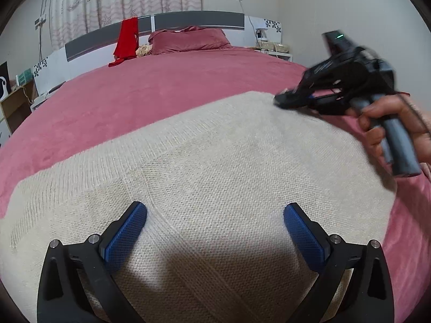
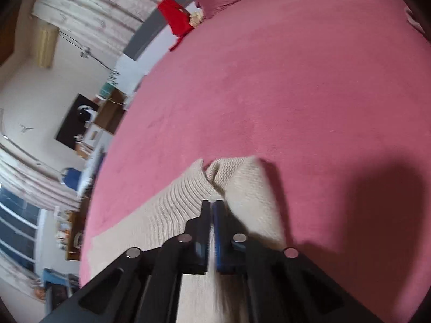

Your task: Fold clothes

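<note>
Under the wide-apart left tool (image 1: 215, 222), the cream sweater (image 1: 215, 161) lies flat on the bed (image 1: 161, 80); the right tool (image 2: 211, 207) pinches its far corner, so folding looks barely begun.

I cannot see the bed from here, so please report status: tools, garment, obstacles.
Left tool open above cream knit sweater. Right tool shut on sweater's corner. Nothing blocking on pink bedspread.
</note>
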